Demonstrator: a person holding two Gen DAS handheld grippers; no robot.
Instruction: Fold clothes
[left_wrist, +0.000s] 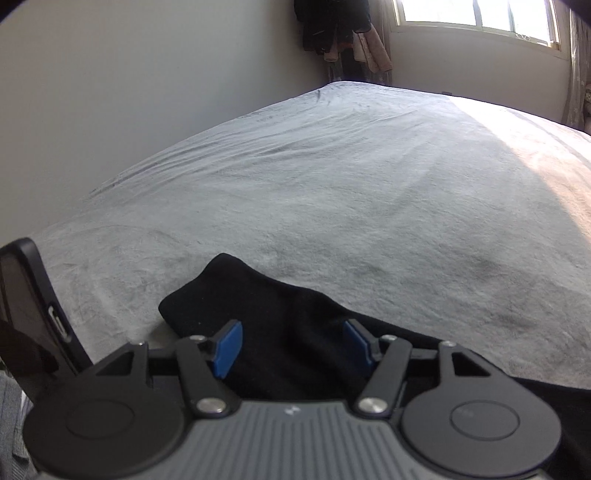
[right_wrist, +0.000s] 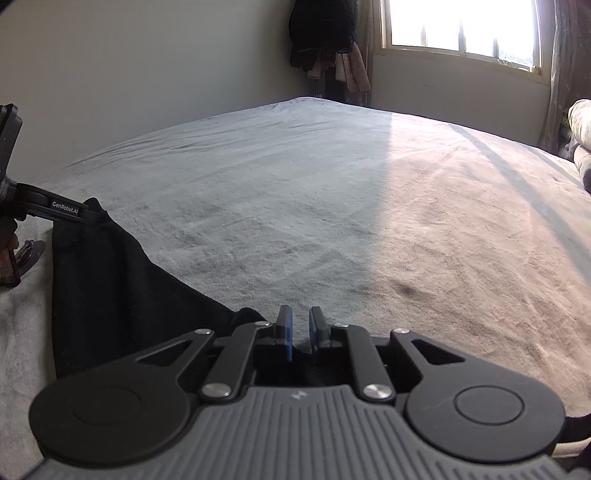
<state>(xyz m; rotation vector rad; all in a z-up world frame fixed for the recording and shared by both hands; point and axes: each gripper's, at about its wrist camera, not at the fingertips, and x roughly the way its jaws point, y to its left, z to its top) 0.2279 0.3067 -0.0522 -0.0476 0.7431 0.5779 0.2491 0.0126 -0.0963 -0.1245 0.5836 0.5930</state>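
Observation:
A black garment (left_wrist: 280, 314) lies at the near edge of the grey bed (left_wrist: 332, 184). My left gripper (left_wrist: 291, 343) is open, its blue pads (left_wrist: 231, 345) spread over the garment's corner. In the right wrist view the same garment (right_wrist: 122, 295) stretches from the lower middle to the left, where the left gripper (right_wrist: 86, 214) meets its far corner. My right gripper (right_wrist: 300, 332) has its blue pads nearly together with a narrow gap; black cloth shows beneath them, and whether they pinch it cannot be told.
The grey bed (right_wrist: 332, 206) fills both views, sunlit on the right. Dark clothes (right_wrist: 321, 33) hang in the far corner beside a window (right_wrist: 461, 26). A pale bundle (right_wrist: 581, 122) sits at the bed's right edge. A phone (left_wrist: 29, 314) stands at the left.

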